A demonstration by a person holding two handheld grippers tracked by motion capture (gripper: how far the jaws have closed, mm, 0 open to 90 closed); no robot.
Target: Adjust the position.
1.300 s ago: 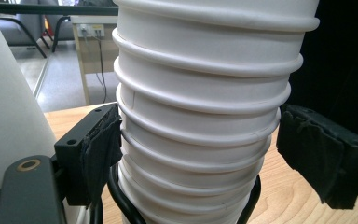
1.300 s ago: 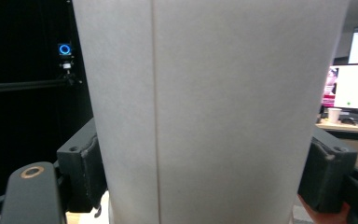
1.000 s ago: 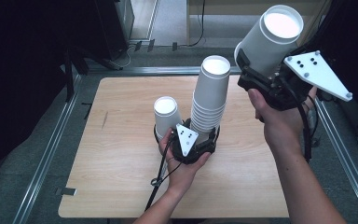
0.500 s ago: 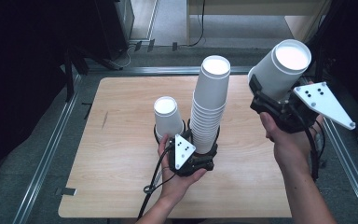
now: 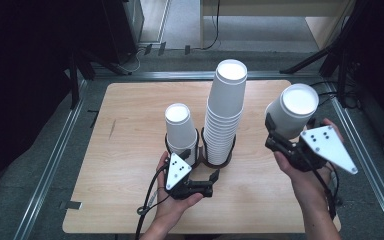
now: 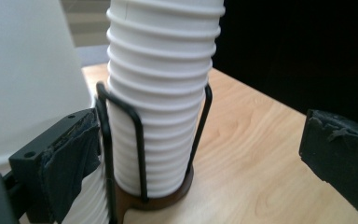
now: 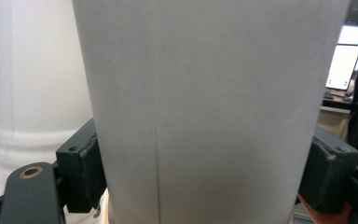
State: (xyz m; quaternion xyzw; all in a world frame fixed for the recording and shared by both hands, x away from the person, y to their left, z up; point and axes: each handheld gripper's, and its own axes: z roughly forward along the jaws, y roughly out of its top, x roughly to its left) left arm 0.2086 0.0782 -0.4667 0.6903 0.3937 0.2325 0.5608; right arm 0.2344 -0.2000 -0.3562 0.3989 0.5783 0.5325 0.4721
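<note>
Right gripper (image 5: 280, 136) jaws clenched on a paper cup (image 5: 294, 112); left gripper (image 5: 200, 172) just released beside the cup stack (image 5: 225, 115). Next, likely setting the cup down on the bench (image 5: 130, 150).

1. The high view looks forward and down from above the person's side, taking in the whole table (image 5: 130, 150).
2. The left gripper view sits low and very close, facing the tall cup stack (image 6: 161, 93) in its wire holder (image 6: 140, 140).
3. The right gripper view looks level along its jaws, pressed up against a single cup (image 7: 205, 112).
4. High and left gripper views share the tall cup stack (image 5: 225, 115).
</note>
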